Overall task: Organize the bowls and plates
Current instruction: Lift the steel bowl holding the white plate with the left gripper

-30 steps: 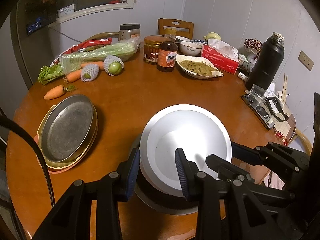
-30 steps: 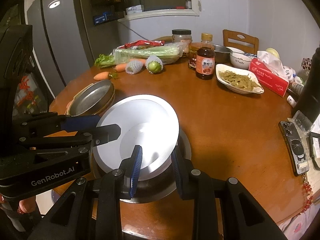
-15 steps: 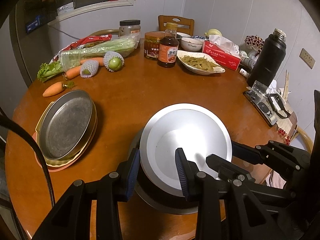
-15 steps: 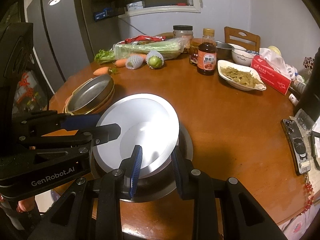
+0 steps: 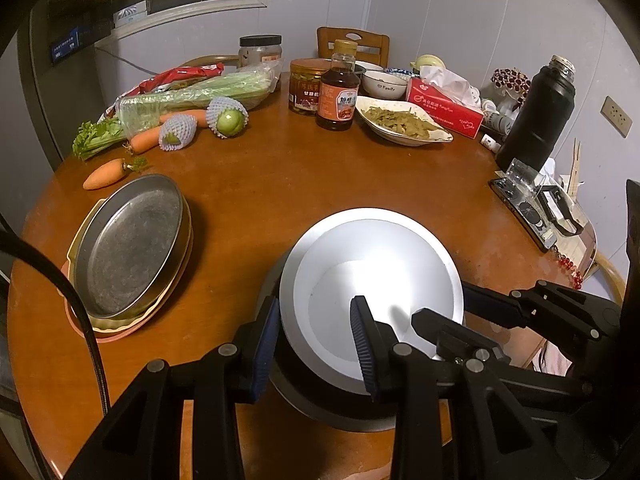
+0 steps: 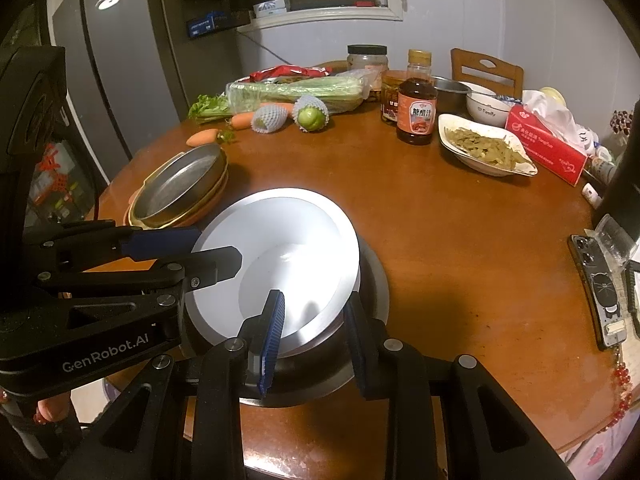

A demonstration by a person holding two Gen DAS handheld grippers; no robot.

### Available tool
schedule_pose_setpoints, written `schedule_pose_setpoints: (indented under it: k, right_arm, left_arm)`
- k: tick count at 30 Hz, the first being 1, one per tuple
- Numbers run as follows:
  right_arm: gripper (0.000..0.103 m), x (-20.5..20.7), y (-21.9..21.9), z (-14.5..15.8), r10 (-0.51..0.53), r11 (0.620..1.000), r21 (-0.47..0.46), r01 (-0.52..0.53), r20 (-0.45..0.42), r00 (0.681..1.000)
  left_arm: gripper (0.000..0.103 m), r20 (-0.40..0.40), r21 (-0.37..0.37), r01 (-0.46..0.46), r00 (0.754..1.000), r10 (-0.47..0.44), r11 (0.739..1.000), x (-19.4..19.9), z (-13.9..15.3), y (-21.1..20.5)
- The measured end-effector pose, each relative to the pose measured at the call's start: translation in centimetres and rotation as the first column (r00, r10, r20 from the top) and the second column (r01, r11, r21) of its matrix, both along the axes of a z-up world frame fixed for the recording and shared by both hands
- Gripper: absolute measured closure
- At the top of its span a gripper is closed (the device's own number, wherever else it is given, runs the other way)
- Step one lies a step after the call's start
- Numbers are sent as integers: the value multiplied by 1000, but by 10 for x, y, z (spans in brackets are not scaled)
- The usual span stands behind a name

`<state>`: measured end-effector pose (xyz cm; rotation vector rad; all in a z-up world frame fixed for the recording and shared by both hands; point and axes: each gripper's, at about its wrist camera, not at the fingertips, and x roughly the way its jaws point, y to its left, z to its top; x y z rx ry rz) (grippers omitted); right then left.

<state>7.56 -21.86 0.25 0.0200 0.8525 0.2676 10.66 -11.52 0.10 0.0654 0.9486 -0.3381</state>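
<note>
A silver bowl (image 5: 372, 264) (image 6: 288, 248) sits tilted inside a larger dark bowl (image 5: 320, 408) (image 6: 372, 292) near the front of the round wooden table (image 5: 280, 184). My left gripper (image 5: 314, 344) is shut on the silver bowl's near-left rim, one pad outside and one inside. My right gripper (image 6: 314, 332) grips the near-right rim the same way. Each gripper shows in the other's view, the left gripper (image 6: 218, 248) and the right gripper (image 5: 440, 306). A metal pan on stacked yellow and pink plates (image 5: 132, 248) (image 6: 180, 184) lies to the left.
A dish of green vegetables (image 5: 404, 126), a sauce bottle (image 5: 338, 96), jars, a white bowl (image 5: 382, 84) and a tissue box stand at the back. Carrots and celery (image 5: 192, 96) lie back left. A black flask (image 5: 538, 116) and a phone (image 5: 524, 212) are at the right edge.
</note>
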Motion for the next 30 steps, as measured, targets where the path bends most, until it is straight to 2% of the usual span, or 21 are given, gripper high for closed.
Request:
schedule_pose_setpoints:
  k: [21, 30]
  right_arm:
    - [68, 3, -9, 6, -32, 999, 20, 32, 16, 999]
    - [66, 5, -15, 23, -49, 998, 33, 47, 60, 997]
  left_arm:
    - [66, 39, -12, -13, 999, 14, 1000, -3, 14, 9]
    - [58, 64, -22, -53, 996, 55, 998, -2, 30, 26]
